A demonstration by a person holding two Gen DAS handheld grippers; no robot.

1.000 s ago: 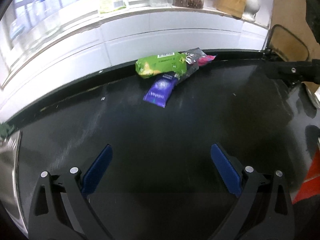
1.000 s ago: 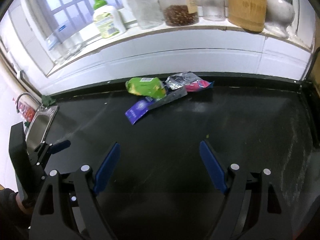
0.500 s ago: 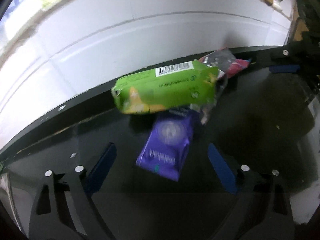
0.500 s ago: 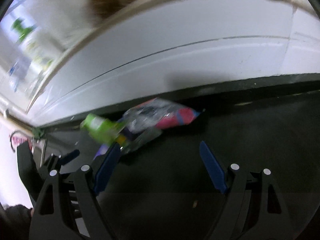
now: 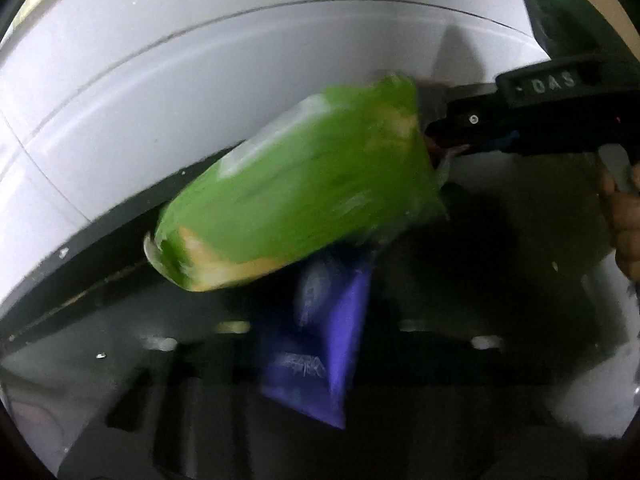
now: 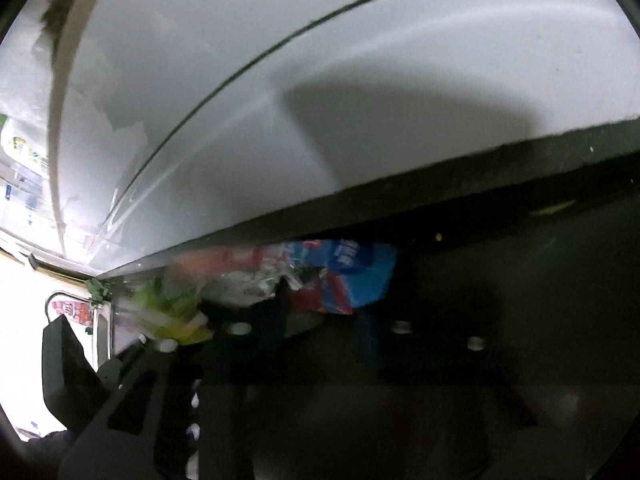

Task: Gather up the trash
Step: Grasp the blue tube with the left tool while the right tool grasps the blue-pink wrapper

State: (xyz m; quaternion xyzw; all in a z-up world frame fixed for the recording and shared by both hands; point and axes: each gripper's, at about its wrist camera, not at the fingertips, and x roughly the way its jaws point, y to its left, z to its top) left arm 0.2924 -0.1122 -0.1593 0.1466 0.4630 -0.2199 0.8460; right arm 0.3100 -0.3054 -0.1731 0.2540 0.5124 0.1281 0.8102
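Left gripper [image 5: 320, 360] fingers closing on purple wrapper [image 5: 324, 344]; right gripper [image 6: 320, 320] fingers closing on foil wrapper [image 6: 320, 280]. Firm pinch advised before lifting off tabletop [image 5: 500, 280].

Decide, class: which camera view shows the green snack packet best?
The left wrist view: the green snack packet fills the middle of the picture, blurred but whole, above the purple wrapper. The right wrist view catches only a smeared green corner at lower left.

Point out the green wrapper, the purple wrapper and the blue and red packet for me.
green wrapper [image 5: 304, 196], left wrist view, middle of its broad face.
purple wrapper [image 5: 320, 344], left wrist view, centre of the pack.
blue and red packet [image 6: 352, 276], right wrist view, its blue end.
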